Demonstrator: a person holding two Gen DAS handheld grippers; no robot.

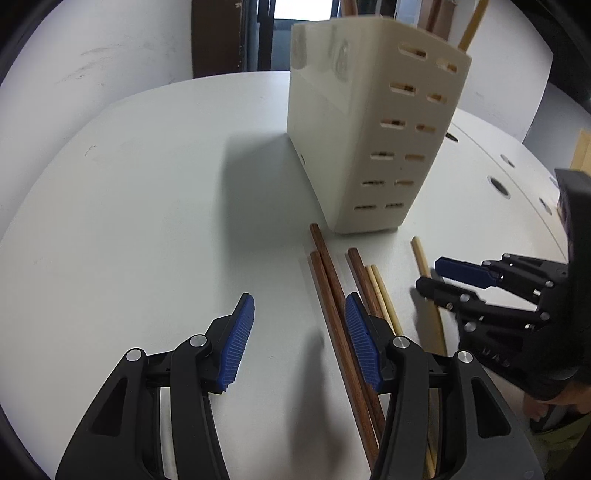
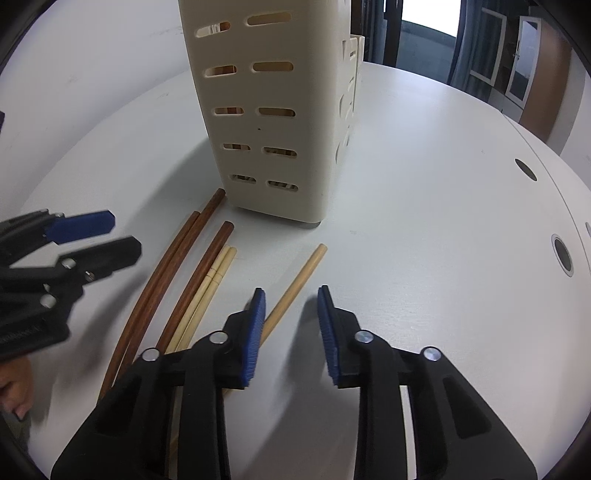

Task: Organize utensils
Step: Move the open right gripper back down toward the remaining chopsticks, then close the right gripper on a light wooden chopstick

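Note:
A cream slotted utensil holder (image 1: 351, 129) (image 2: 277, 110) stands on the white table (image 1: 147, 221), with several chopsticks (image 1: 469, 29) sticking out of its top. In front of it lie three dark brown chopsticks (image 1: 325, 280) (image 2: 166, 277), a pale pair (image 1: 380, 291) (image 2: 210, 288) and a single pale chopstick (image 1: 419, 254) (image 2: 303, 273). My left gripper (image 1: 299, 299) (image 2: 125, 232) is open low over the table, two dark chopsticks running between its jaws near the right pad. My right gripper (image 2: 291, 291) (image 1: 427, 275) straddles the single pale chopstick, its pads apart from it.
Round cable holes (image 1: 498, 184) (image 2: 563, 254) dot the table to the right, along a seam. A hand (image 2: 14, 395) holding the left gripper shows at the edge. A wall and doorway (image 2: 424, 22) lie beyond the table's far edge.

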